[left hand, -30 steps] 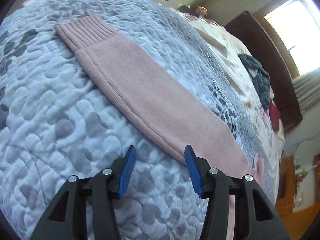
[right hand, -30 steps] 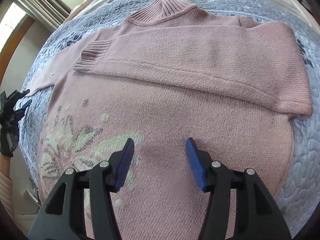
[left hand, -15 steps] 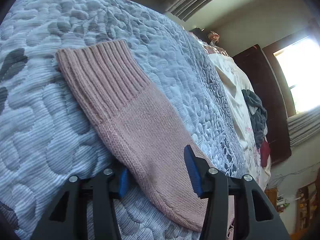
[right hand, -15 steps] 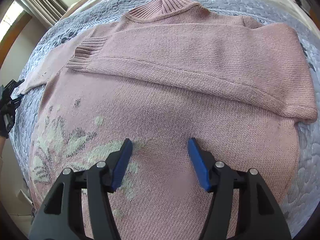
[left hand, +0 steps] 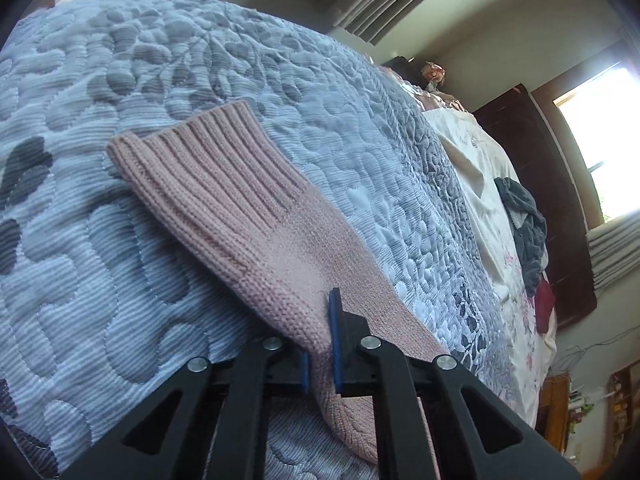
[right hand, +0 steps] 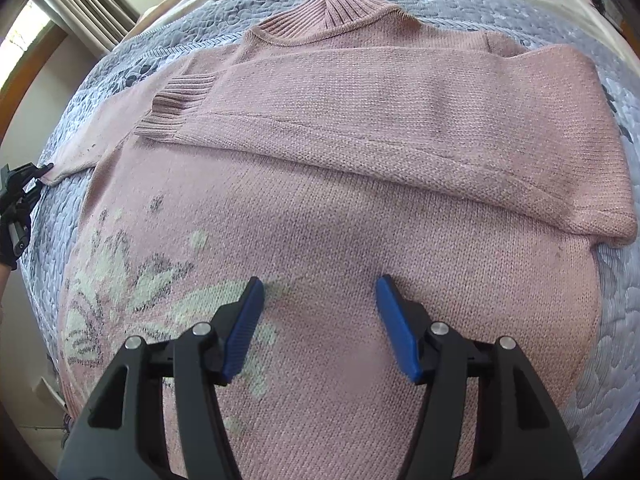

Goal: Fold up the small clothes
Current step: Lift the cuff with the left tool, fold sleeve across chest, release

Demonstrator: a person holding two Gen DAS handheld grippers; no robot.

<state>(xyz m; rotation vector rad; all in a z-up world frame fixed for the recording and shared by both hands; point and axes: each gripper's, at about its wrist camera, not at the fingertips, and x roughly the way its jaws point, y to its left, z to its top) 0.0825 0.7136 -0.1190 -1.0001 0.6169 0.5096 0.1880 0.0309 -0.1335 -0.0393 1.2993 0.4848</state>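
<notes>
The left gripper [left hand: 320, 360] has slid in along the bed and closed since a second ago, when its fingers stood spread short of the sleeve [left hand: 256, 216]; they now pinch the sleeve's near edge just behind the ribbed cuff [left hand: 192, 168], which points to 10 o'clock in the left view. The right gripper [right hand: 320, 328] has barely shifted: its blue fingers [right hand: 244, 328] remain spread wide over the lower front of the pink sweater [right hand: 360, 240], holding nothing.

The sweater lies face up on a grey quilt [right hand: 616, 320] covering the bed, collar [right hand: 332, 12] at 12 o'clock in the right view, a pale flower pattern [right hand: 132, 280] at 8 o'clock. One sleeve is already folded across the chest, its cuff ending at 10 o'clock. The other sleeve runs out flat toward 9 o'clock, where the left gripper shows at the frame's edge, gripping its end.

The grip near the cuff looks chosen so the whole sleeve can be carried across the chest in one sweep, over the first. The right gripper seems placed over the body to steady the knit if it drags. Beyond the quilt, at 3 o'clock in the left view, other clothes [left hand: 524, 224] lie on a pale sheet [left hand: 476, 184].
</notes>
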